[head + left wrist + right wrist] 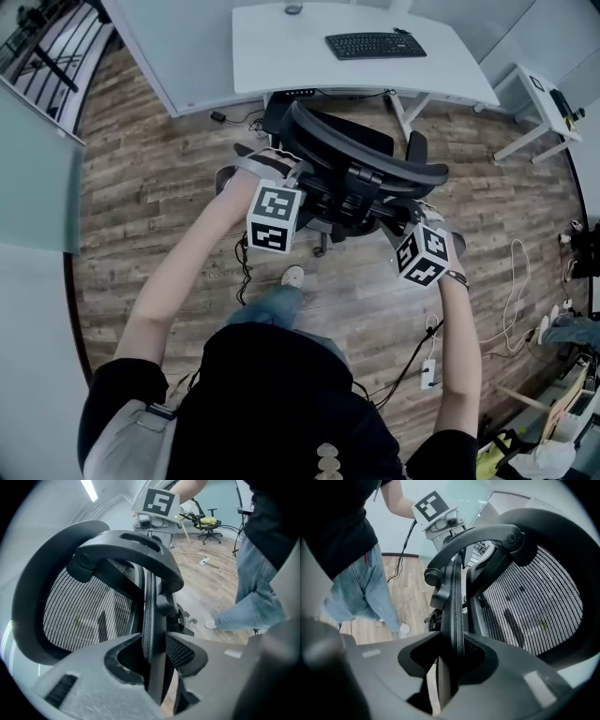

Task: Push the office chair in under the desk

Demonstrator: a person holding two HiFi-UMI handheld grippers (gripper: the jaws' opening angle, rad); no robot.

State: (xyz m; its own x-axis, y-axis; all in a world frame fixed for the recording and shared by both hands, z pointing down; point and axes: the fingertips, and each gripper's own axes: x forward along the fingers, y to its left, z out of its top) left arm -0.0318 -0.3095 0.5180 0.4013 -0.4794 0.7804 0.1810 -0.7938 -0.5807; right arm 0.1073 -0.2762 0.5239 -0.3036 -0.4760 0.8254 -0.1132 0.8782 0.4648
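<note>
A black mesh-backed office chair [361, 159] stands on the wood floor just in front of the white desk [281, 56], its backrest toward me. My left gripper [296, 180] is shut on the left rim of the backrest [79, 606], which runs between the jaws in the left gripper view [152, 651]. My right gripper [412, 217] is shut on the right rim, seen between its jaws in the right gripper view [454, 646]. Both marker cubes sit level with the chair's back. The seat and base are mostly hidden under the backrest.
A black keyboard [375, 44] lies on the desk. A small white side table [534, 103] stands at the right. Cables and a power strip [428, 373] lie on the floor at the lower right. My shoe [292, 276] is behind the chair. Another chair [208, 522] stands far off.
</note>
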